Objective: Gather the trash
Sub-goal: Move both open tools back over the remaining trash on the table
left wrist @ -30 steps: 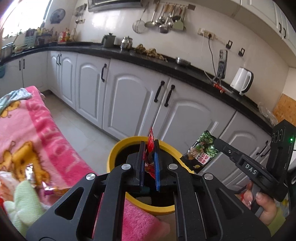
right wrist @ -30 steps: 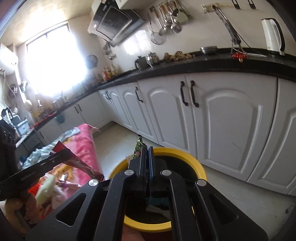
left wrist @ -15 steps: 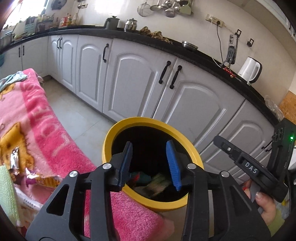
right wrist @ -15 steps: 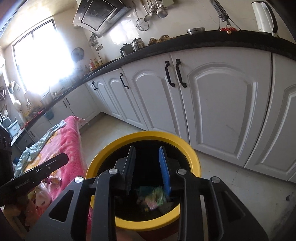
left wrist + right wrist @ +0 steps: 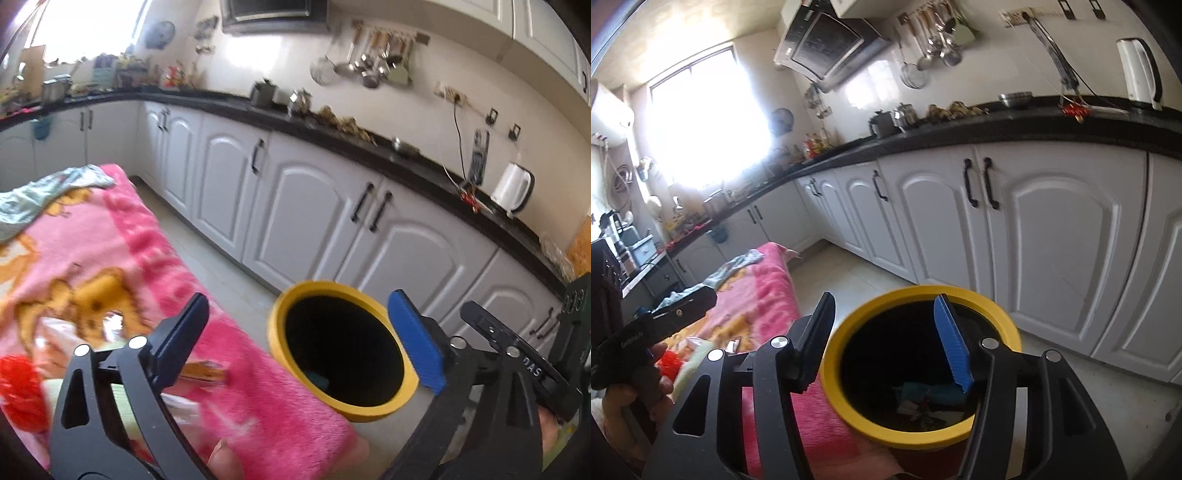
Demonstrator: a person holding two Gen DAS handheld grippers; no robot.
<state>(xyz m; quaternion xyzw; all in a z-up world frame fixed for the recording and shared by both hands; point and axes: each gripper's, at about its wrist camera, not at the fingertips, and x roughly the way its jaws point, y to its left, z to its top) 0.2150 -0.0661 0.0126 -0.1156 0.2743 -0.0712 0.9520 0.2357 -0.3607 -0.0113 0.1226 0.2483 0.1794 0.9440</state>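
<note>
A yellow-rimmed bin (image 5: pixel 277 345) stands on the floor by a pink blanket (image 5: pixel 110 243); it also shows in the right wrist view (image 5: pixel 923 432). Wrappers (image 5: pixel 923 397) lie at its bottom. My left gripper (image 5: pixel 299 339) is wide open and empty, held above the bin's left side and the blanket edge. My right gripper (image 5: pixel 886 332) is open and empty over the bin mouth. More trash lies on the blanket at the lower left: an orange wrapper (image 5: pixel 203 371), a red crumpled piece (image 5: pixel 18 387) and pale packets (image 5: pixel 55 339).
White kitchen cabinets (image 5: pixel 314 210) under a black counter (image 5: pixel 406 162) run behind the bin. A white kettle (image 5: pixel 511 186) stands on the counter. A grey cloth (image 5: pixel 44 192) lies at the blanket's far end. Tiled floor (image 5: pixel 1089 387) shows to the right of the bin.
Both grippers opened and dropped their wrappers into the bin, then opened wider. The left gripper has swung up and to the left, toward the blanket.
</note>
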